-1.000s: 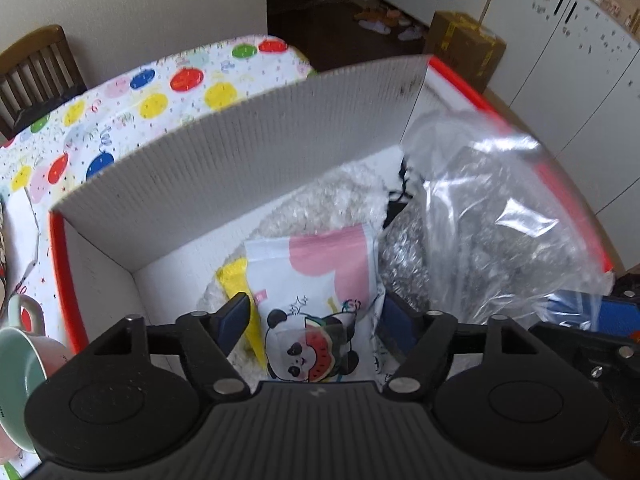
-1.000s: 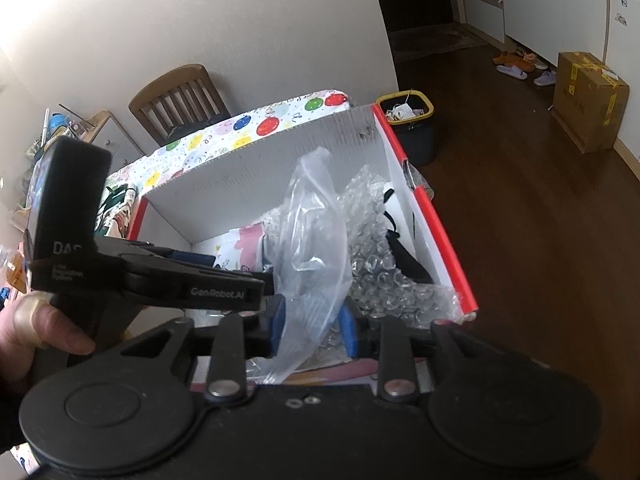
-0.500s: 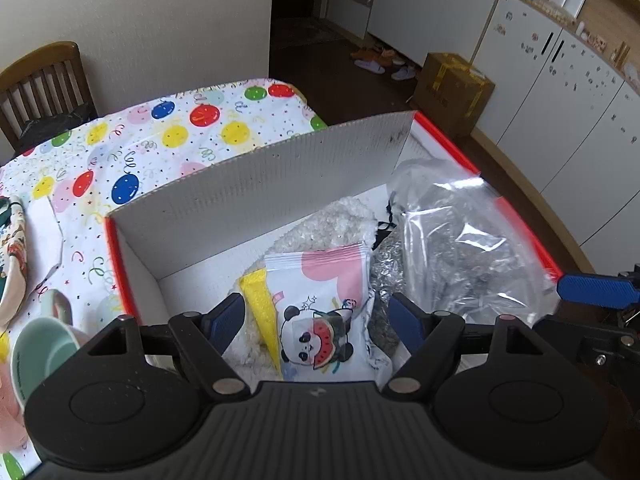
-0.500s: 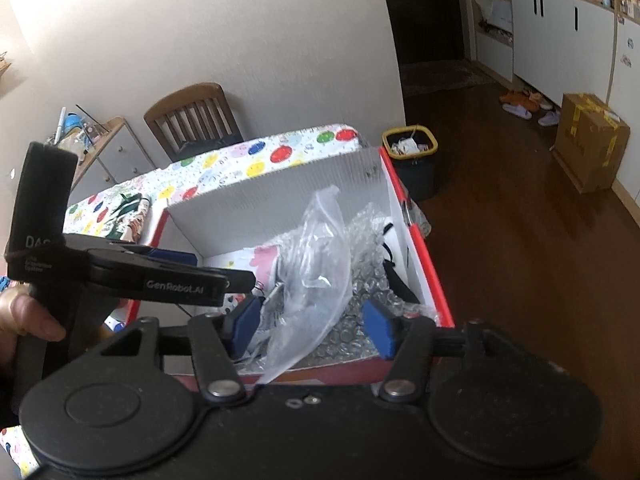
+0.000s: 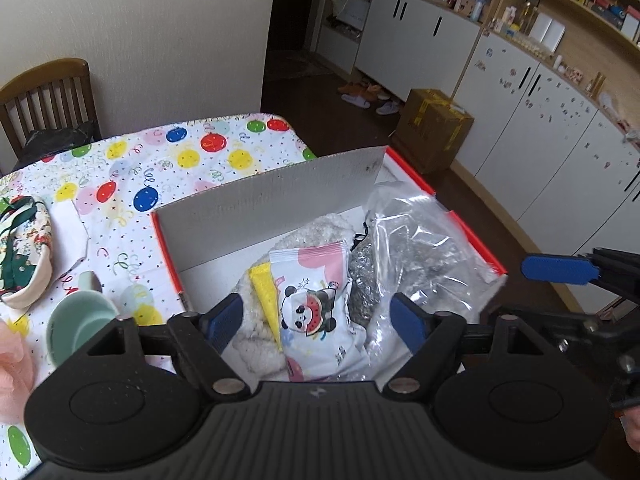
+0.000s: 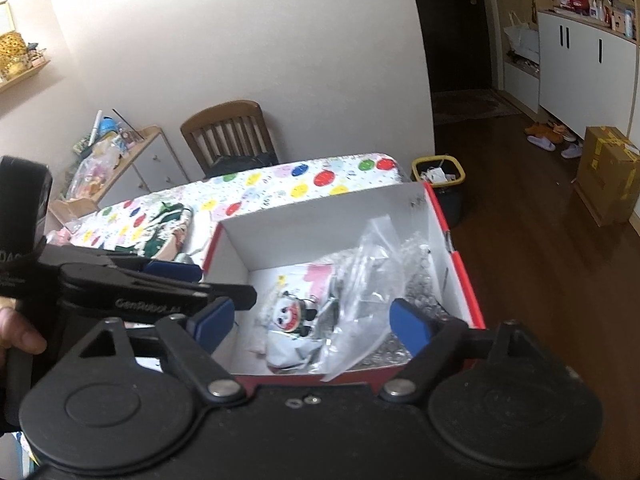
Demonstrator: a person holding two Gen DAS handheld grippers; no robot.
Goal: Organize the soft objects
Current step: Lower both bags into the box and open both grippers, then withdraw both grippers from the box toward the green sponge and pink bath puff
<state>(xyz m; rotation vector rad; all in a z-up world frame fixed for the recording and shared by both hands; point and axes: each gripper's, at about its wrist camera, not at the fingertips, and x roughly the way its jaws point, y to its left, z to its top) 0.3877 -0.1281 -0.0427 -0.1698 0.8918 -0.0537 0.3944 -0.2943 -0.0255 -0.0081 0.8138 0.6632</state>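
Both tongs, left tongs (image 5: 316, 320) and right tongs (image 6: 310, 320), hung spread and empty, jaws just opened, the cloth pouch (image 5: 26, 248) far left on the bench (image 5: 168, 168), nearer the left.

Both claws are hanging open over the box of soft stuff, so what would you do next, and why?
Probably swing the left gripper toward the patterned fabric pouch on the tablecloth. Both grippers are empty, the clear bag already lies in the box, and the pouch looks like a soft thing outside it.

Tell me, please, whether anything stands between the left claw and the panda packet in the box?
Nothing visible does. The left claw hangs open above the box, and the panda packet lies exposed on top of the fluffy white item, with the clear plastic bag off to its right.
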